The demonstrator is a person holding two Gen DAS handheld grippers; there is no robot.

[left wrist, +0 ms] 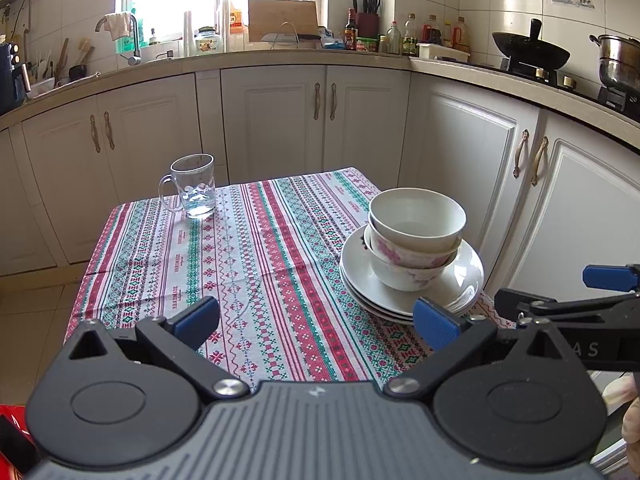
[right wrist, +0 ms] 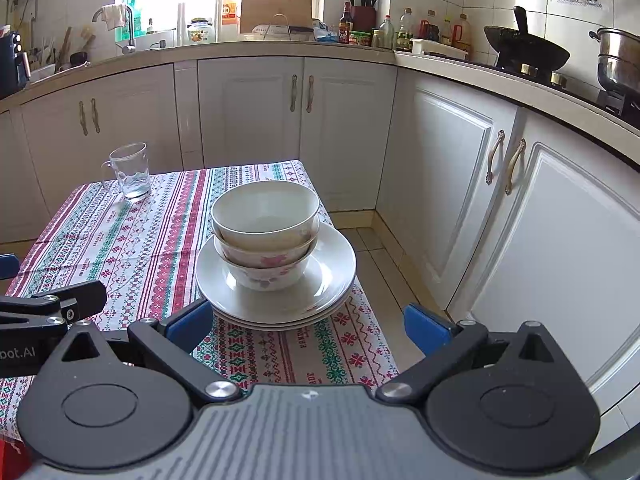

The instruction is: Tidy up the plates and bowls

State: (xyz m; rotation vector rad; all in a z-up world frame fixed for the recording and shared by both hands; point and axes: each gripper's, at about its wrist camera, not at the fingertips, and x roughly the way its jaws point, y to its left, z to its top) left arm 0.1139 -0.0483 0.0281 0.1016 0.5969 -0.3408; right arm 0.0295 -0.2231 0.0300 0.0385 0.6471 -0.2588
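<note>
A stack of white plates (left wrist: 468,276) (right wrist: 336,264) sits at the right edge of the small table with the striped cloth (left wrist: 248,248) (right wrist: 132,240). Two nested bowls stand on the plates: a plain cream bowl (left wrist: 416,214) (right wrist: 266,212) inside a bowl with pink flowers (left wrist: 404,268) (right wrist: 266,270). My left gripper (left wrist: 316,320) is open and empty, near the table's front edge, left of the stack. My right gripper (right wrist: 308,326) is open and empty, just in front of the stack, with its left fingertip close to the plates' rim. Each gripper shows at the edge of the other's view.
A clear glass mug (left wrist: 194,186) (right wrist: 130,172) stands at the table's far left corner. White kitchen cabinets (left wrist: 280,120) (right wrist: 560,220) surround the table. A black wok (left wrist: 530,52) and a steel pot (left wrist: 620,62) sit on the stove at the right.
</note>
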